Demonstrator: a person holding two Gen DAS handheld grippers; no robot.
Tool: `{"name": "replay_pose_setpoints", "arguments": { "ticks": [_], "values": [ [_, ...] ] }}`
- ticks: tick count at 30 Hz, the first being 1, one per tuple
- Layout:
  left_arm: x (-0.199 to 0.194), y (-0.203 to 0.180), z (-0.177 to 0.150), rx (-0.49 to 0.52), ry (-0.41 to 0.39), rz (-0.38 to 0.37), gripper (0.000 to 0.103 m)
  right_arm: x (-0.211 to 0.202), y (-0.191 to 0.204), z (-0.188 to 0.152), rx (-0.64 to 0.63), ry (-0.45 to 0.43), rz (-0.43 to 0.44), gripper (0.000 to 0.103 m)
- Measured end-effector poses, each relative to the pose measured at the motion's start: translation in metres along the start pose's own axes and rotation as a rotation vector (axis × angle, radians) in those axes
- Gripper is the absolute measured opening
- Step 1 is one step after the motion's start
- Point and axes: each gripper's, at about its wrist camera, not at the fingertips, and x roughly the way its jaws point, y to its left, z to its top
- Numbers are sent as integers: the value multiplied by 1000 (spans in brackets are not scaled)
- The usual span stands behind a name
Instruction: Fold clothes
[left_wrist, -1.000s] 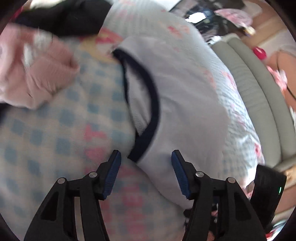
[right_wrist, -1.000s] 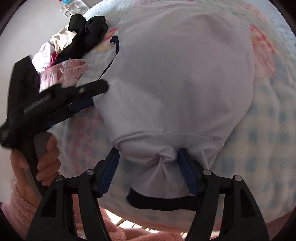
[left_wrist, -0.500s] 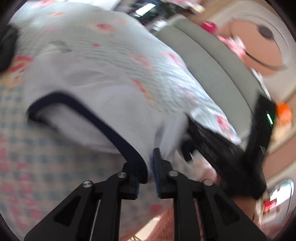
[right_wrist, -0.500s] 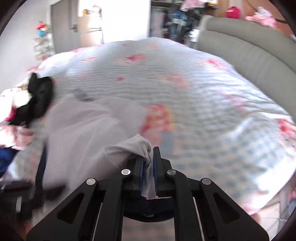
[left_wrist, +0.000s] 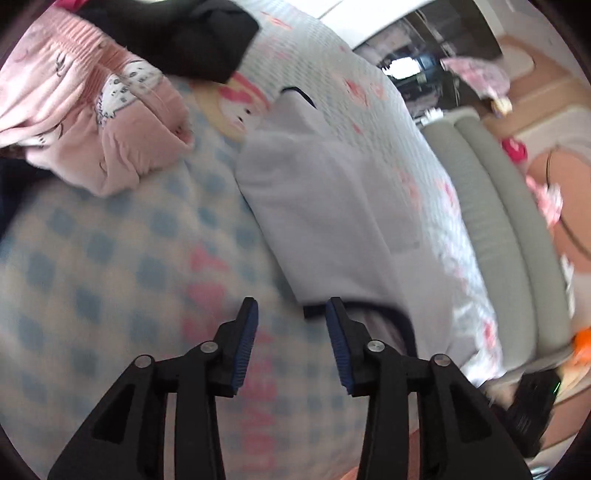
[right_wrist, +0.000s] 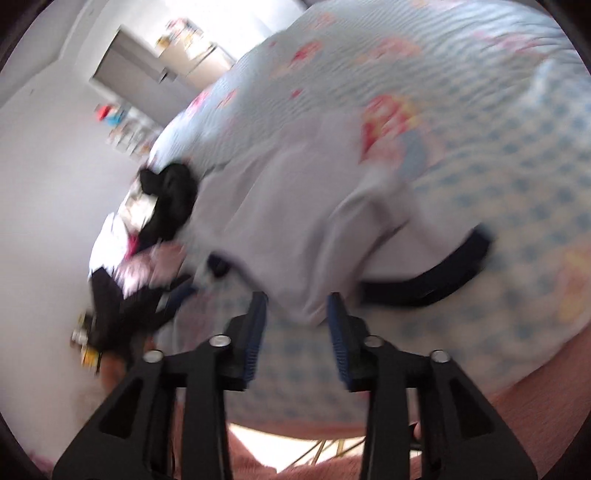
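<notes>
A white shirt with navy trim (left_wrist: 332, 206) lies folded lengthwise on the checked bedspread (left_wrist: 92, 266). My left gripper (left_wrist: 291, 314) is open and empty just off the shirt's near edge, by the navy neckband (left_wrist: 384, 310). In the right wrist view the same shirt (right_wrist: 295, 221) lies in front of my right gripper (right_wrist: 297, 302), which is open; the shirt's near edge sits between the fingertips, not pinched. The navy band (right_wrist: 436, 273) curls to the right. The view is blurred.
A pink patterned garment (left_wrist: 92, 122) and a black garment (left_wrist: 184, 33) are piled at the far left of the bed. A grey padded headboard (left_wrist: 509, 229) runs along the right. The other gripper (left_wrist: 532, 410) shows at the lower right.
Both grippers were shut on the shirt's edge half a second ago and now stand open. The shirt has been laid down in a narrower fold on the bed.
</notes>
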Motion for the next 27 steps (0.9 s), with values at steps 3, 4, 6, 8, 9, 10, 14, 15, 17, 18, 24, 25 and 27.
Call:
{"name": "replay_pose_setpoints", "arguments": {
  "ticks": [3,4,6,8,9,10,14,15,17,18,24,25,27],
  "values": [
    [2,-1,11,9,-8,-20,54,26,3,-8,1,28,-19,46],
    [2,-3,13,20,-12,-21,54,32,-2,-7,26,26,-44,46],
    [1,-7,18,41,-18,-23,45,43,-14,-4,78,23,-89,46],
    [0,-10,23,62,-25,-25,11,51,-28,0,135,17,-99,47],
    [0,-12,26,73,-28,-26,7,52,-27,3,121,16,-109,44],
    [-1,-14,28,84,-31,-27,7,52,-25,5,100,11,-125,39],
    [-48,-40,19,193,-106,-4,5,37,0,13,-34,-93,-292,12],
    [-61,-40,15,209,-105,-7,5,32,4,12,-45,-119,-324,12],
    [-72,-39,11,223,-90,8,5,26,9,8,-58,-157,-383,12],
    [-73,-38,8,225,-77,19,4,24,9,6,-50,-155,-387,12],
    [-77,-21,-32,203,-11,-5,5,-10,-13,-9,75,-147,-180,19],
    [-71,-10,-32,175,9,-19,6,-11,-15,-10,80,-141,-152,24],
    [-51,10,-30,83,58,-38,9,-6,-23,-6,79,-127,-140,32]
  ]
}}
